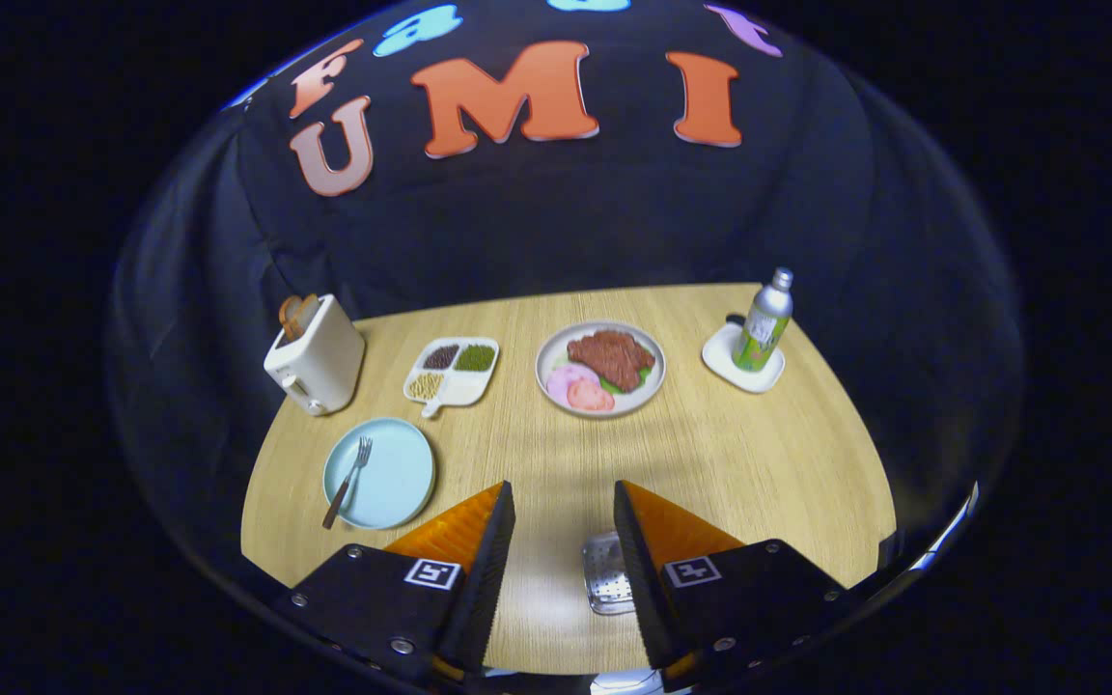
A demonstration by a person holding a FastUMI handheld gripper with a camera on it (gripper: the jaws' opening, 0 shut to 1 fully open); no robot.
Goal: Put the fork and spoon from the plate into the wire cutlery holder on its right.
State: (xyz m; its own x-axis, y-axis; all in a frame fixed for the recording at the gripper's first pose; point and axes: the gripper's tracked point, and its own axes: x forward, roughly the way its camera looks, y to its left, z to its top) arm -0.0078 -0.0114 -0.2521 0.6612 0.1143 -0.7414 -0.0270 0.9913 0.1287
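Peeking between the wide, empty gripper (564,536), a metal holder (607,571) is half hidden; one fork (350,480) is seen on the plate (400,480).

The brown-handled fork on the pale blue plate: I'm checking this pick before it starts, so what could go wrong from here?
1. The brown-handled fork lies flat on the round pale blue plate, handle over its rim; a grab may slide it or tip the plate.
2. The open gripper points past the plate, so it must swing across.
3. The perforated metal holder sits close between the fingers and could be bumped.
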